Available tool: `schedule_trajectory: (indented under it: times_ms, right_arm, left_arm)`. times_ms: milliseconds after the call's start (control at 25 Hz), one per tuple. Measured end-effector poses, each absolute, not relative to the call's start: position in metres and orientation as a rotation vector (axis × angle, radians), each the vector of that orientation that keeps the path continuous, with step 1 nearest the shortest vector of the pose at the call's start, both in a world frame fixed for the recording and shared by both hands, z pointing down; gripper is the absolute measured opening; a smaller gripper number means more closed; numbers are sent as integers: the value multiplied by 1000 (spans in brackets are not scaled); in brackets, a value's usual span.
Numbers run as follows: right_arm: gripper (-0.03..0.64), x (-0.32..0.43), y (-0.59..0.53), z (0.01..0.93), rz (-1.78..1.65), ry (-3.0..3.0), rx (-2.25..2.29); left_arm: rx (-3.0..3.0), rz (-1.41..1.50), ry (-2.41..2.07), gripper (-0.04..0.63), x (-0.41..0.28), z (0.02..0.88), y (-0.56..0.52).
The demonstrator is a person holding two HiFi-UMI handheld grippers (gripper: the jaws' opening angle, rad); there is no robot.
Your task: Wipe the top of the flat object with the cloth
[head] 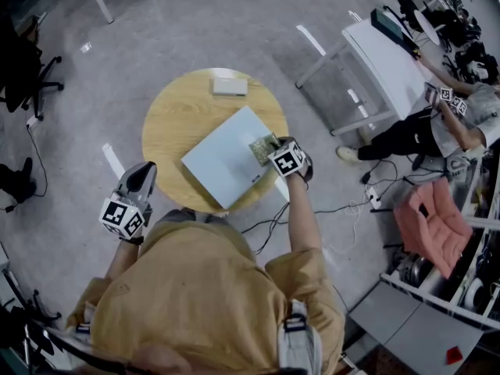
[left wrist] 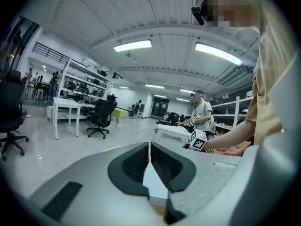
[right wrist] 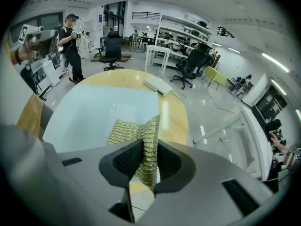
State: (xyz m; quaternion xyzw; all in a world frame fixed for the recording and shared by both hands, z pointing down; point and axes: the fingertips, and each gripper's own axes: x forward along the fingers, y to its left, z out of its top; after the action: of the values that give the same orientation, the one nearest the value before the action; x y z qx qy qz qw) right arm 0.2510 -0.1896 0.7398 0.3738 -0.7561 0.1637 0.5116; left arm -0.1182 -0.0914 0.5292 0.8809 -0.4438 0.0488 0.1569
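Note:
A pale flat board [head: 226, 158] lies on the round wooden table [head: 176, 108]. My right gripper [head: 275, 151] is shut on a yellow-green woven cloth [head: 262, 147] at the board's right corner. In the right gripper view the cloth [right wrist: 134, 132] spreads onto the board [right wrist: 94, 109] and a fold rises between the right gripper [right wrist: 149, 157] jaws. My left gripper [head: 139, 180] hangs off the table's near-left edge, away from the board. In the left gripper view the left gripper [left wrist: 149, 161] jaws meet with nothing between them.
A small white box [head: 230, 85] sits at the table's far side. A white desk [head: 391, 57] with a person seated beside it stands to the right. Office chairs [head: 23, 73] stand at the left. Cables [head: 328, 209] trail on the floor near the table's right.

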Motion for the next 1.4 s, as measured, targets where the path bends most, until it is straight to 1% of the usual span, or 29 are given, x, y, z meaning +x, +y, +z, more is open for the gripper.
schedule_trajectory:
  times_ms: [200,480,880,1080,1240,1400]
  right_arm:
    - [67,274,-197,739,434,-1775,966]
    - [66,299,-201,728,386,-1746,1033]
    - [63,354,-212,682,287,-1677,1239]
    - [61,344,-205,633,392,-1899,1490]
    - [61,317,-190,586,538,-2150,1662]
    - [61,292,-171,540,570,-2325,1767]
  left_arm:
    - [2530,137,-1262,15,-116,528,-97]
    - [2541,129,-1240,15,-110,528,-103]
    - [2585,104,-1160,15,-88,528,-119]
    - [2608,82,-1112,15,-75,527,-128]
    - [2628,79,-1070,15,-65,526,-135]
    - [2655,81,-1019,15,-56,524,-143]
